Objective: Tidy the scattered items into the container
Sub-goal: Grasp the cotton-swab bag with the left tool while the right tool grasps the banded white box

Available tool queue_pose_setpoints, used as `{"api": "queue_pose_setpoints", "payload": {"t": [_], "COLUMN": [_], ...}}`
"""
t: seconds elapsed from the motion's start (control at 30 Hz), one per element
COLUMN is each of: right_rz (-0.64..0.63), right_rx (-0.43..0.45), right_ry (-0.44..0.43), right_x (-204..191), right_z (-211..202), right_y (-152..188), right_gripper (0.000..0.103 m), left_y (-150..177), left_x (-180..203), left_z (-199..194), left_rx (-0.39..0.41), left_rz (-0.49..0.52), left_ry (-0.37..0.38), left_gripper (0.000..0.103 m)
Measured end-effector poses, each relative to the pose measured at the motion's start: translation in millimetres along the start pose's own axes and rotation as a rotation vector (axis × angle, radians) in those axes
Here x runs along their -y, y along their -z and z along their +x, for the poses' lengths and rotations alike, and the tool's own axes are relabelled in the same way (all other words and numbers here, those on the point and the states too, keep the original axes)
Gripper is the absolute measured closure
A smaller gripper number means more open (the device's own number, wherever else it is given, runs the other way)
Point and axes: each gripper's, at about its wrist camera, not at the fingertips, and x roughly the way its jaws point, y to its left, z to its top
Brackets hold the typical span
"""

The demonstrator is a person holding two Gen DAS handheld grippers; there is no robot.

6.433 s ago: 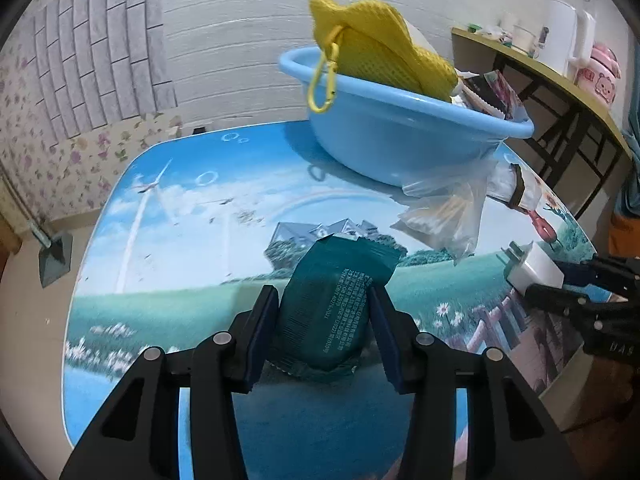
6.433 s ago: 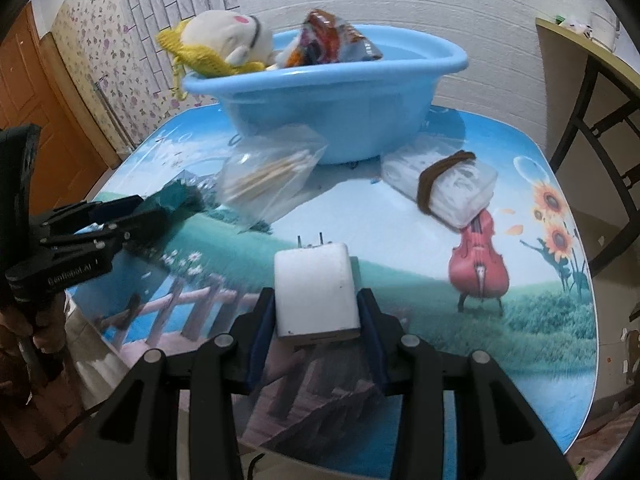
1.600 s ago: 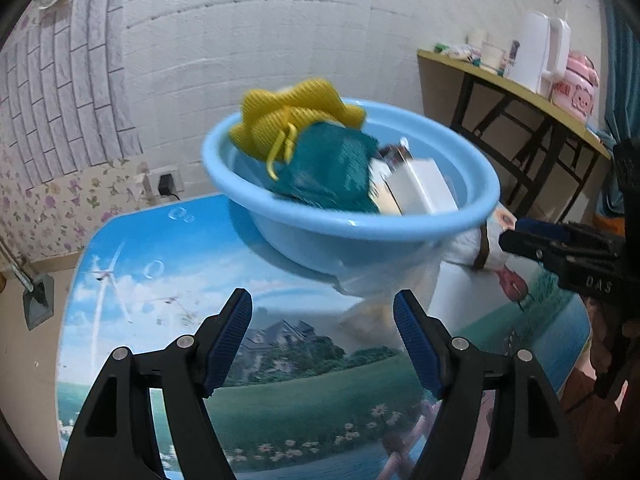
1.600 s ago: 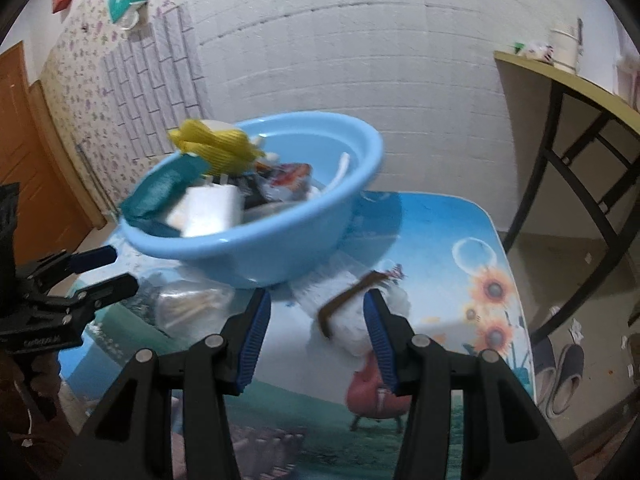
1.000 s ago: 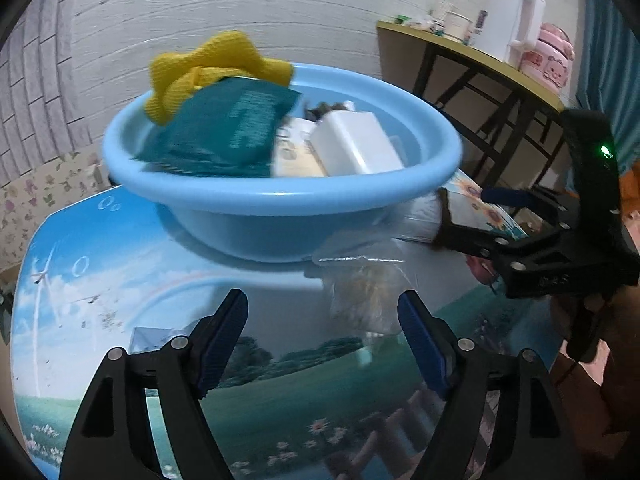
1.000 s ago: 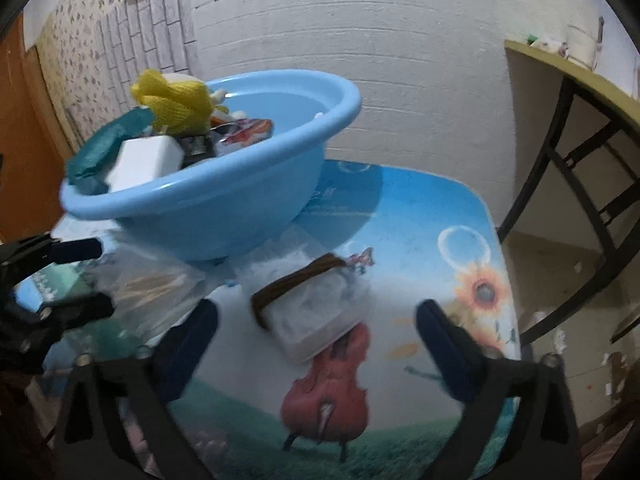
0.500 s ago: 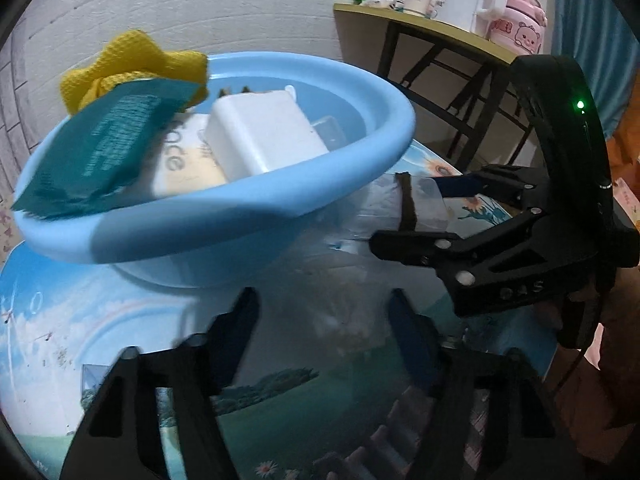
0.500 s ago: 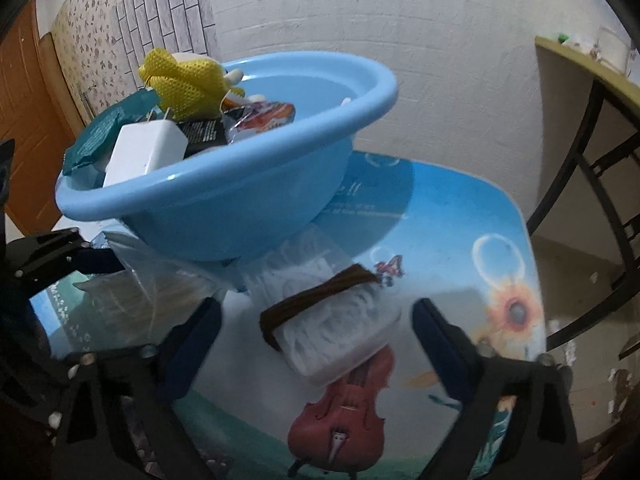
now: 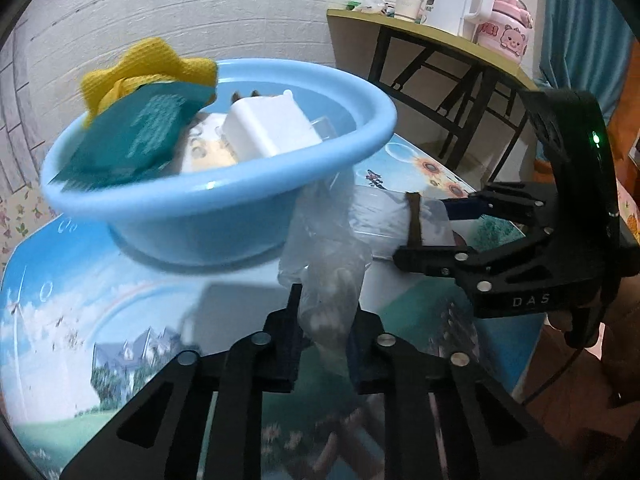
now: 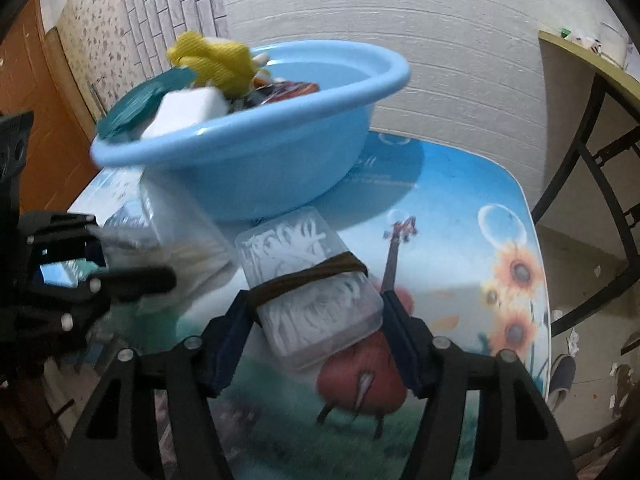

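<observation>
Both grippers have closed since the earlier frames: left gripper (image 9: 324,344) pinches the plastic bag (image 9: 326,264); right gripper (image 10: 316,340) closing around the clear box (image 10: 312,288) on the desk (image 10: 460,200).

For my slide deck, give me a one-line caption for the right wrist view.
Right gripper closing around a banded clear plastic box beside the filled blue basin.
</observation>
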Motion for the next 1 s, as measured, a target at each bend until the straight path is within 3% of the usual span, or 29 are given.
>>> {"api": "queue_pose_setpoints", "payload": {"t": [0.2,0.5,0.9,1.0], "right_rz": [0.008,-0.033,-0.076,-0.075], "right_rx": [-0.005,0.04,0.118,0.171], "right_ry": [-0.024,-0.053,-0.113,-0.13], "right_x": [-18.8,-55.7,-84.6,-85.9], "right_z": [-13.1,-36.3,-80.0,-96.0], "right_y": [16.9,13.7,6.3,-2.2], "right_gripper": [0.04,0.04,0.04,0.04], "left_y": [18.7,37.0,30.7,21.9], "left_x": [-13.7,-27.9,-29.4,-26.5], "left_z": [-22.1,-69.4,-120.0,-133.8], "left_rx": [0.018,0.084,0.182,0.218], "left_rz": [-0.04,-0.094,-0.127,-0.119], "left_ry": [-0.033,-0.066,-0.114,-0.121], "left_gripper": [0.089,0.089,0.089,0.089]}}
